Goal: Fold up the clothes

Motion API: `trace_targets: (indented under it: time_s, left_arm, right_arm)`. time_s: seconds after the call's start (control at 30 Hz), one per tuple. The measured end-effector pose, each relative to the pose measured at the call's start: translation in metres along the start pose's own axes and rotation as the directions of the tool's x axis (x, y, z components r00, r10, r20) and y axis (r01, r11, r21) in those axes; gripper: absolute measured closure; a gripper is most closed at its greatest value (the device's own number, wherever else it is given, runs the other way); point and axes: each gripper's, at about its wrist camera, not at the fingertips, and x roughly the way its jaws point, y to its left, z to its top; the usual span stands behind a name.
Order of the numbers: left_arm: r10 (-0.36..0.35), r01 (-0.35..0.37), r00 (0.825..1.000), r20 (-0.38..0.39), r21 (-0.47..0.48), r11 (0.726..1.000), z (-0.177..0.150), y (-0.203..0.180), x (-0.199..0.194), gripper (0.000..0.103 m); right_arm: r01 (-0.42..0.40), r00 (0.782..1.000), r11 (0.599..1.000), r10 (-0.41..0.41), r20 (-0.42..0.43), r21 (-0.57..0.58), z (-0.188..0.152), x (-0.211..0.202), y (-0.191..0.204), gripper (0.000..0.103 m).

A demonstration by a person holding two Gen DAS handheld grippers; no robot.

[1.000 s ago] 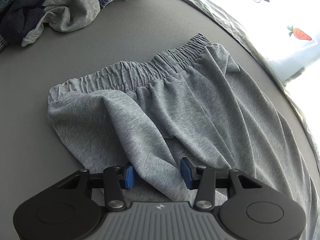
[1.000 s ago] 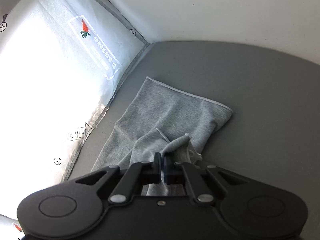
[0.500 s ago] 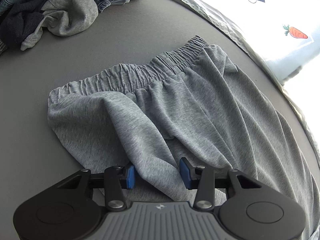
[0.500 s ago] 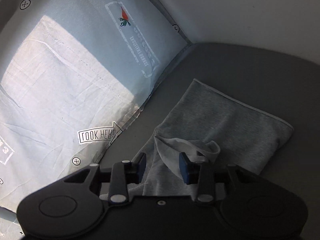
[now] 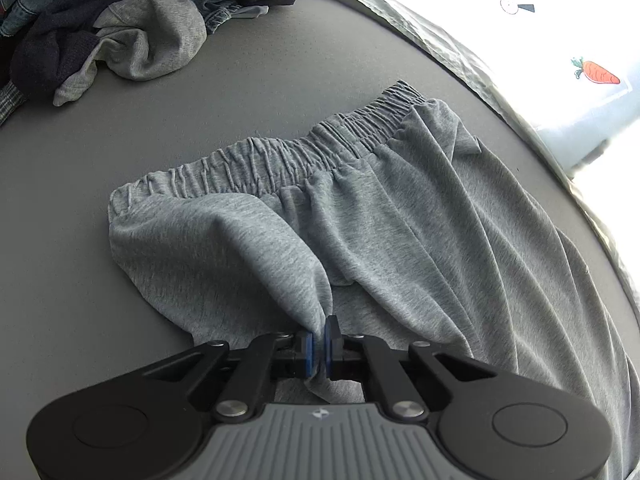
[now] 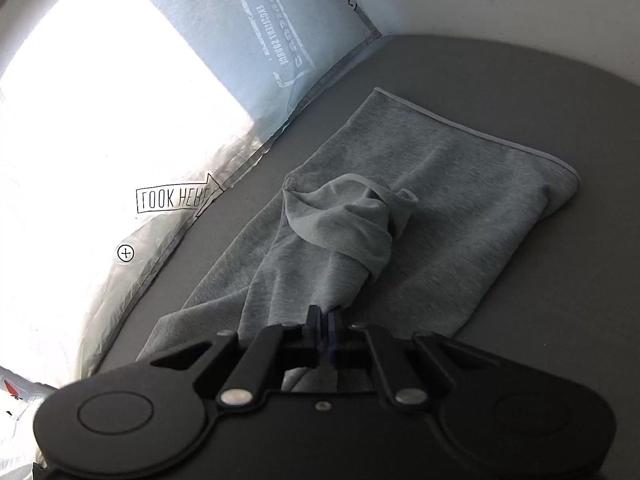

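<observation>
Right up close, the left tool (image 5: 319, 344) has just snapped together, its blue pads (image 5: 307, 350) pinching a raised fold of the grey sweatpants (image 5: 420, 240) near the crotch, the cloth drawn up into a peak between them. Over on the other side, the right tool (image 6: 323, 332) has just been closing as well and is clamped on a bunched length of one trouser leg (image 6: 320, 256), which twists up off the surface towards it. The leg's cuff end (image 6: 348, 200) flops open, turned over on itself, lying on top of the other leg (image 6: 460, 200), which is spread flat with its hem edge running straight across the far side. The pants lie on the grey worktop (image 5: 260, 80), stretched between the two tools, with folds running down from the waist. Beyond the left tool's grip, the gathered elastic waistband (image 5: 280, 156) lies in an arc. Farther back, at the far left edge, sits a heap of other clothes (image 5: 120, 28): grey jersey, something dark navy, denim. Along the worktop's edge runs a pale crinkled sheet (image 6: 192, 128) printed with a carrot (image 5: 598, 72) and a "LOOK HERE" arrow (image 6: 176, 198), washed out by bright light.
</observation>
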Motion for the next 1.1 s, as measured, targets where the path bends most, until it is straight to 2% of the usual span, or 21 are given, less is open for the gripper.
trace_targets:
  time_s: [0.1,0.27,0.4,0.47,0.57,0.63,0.7,0.77,0.83,0.9,1.0,1.1]
  left_arm:
    - [-0.049,0.049,0.998,0.041,0.002,0.999,0.003,0.004,-0.017,0.098]
    - [-0.144,0.143,0.986,0.088,0.018,0.990,0.002,0.019,-0.051,0.099]
    - [-0.190,0.188,0.977,0.097,0.034,0.982,-0.009,0.039,-0.069,0.099]
    - [-0.172,0.168,0.981,0.090,0.048,0.985,-0.019,0.052,-0.071,0.099]
    - [-0.089,0.087,0.995,0.033,0.055,0.995,-0.035,0.079,-0.059,0.099]
    - [-0.008,0.009,1.000,-0.002,0.109,0.994,-0.043,0.090,-0.049,0.099]
    - [0.003,-0.001,1.000,-0.018,0.137,0.991,-0.048,0.098,-0.046,0.099]
    - [-0.007,0.010,1.000,-0.021,0.142,0.990,-0.052,0.104,-0.048,0.095]
    - [-0.033,0.034,0.999,-0.007,0.127,0.991,-0.051,0.106,-0.053,0.095]
    - [-0.033,0.031,0.999,0.012,0.128,0.991,-0.049,0.101,-0.057,0.095]
    - [-0.023,0.015,0.999,0.047,0.157,0.987,-0.050,0.087,-0.063,0.094]
    - [-0.037,0.021,0.995,0.089,0.179,0.984,-0.056,0.067,-0.070,0.088]
  right_arm:
    - [0.006,0.992,0.997,0.003,0.126,-0.074,0.002,-0.054,0.017,0.100]
    - [0.076,0.953,0.971,-0.004,0.303,-0.227,-0.010,-0.159,0.034,0.100]
    - [0.172,0.934,0.942,-0.064,0.352,-0.288,-0.036,-0.222,0.021,0.100]
    - [0.220,0.942,0.933,-0.126,0.312,-0.285,-0.052,-0.228,0.002,0.100]
    - [0.272,0.956,0.934,-0.234,0.177,-0.233,-0.072,-0.212,-0.031,0.099]
    - [0.311,0.951,0.931,-0.303,0.070,-0.194,-0.090,-0.197,-0.054,0.097]
    - [0.337,0.939,0.925,-0.344,-0.005,-0.177,-0.110,-0.193,-0.071,0.091]
    - [0.352,0.933,0.918,-0.360,-0.009,-0.179,-0.118,-0.196,-0.078,0.082]
    - [0.355,0.934,0.915,-0.358,0.018,-0.190,-0.118,-0.204,-0.078,0.079]
    - [0.356,0.934,0.912,-0.353,0.055,-0.203,-0.112,-0.206,-0.075,0.065]
    - [0.387,0.922,0.882,-0.366,0.126,-0.269,-0.095,-0.199,-0.067,0.060]
    - [0.390,0.921,0.861,-0.369,0.128,-0.327,-0.078,-0.178,-0.070,0.058]
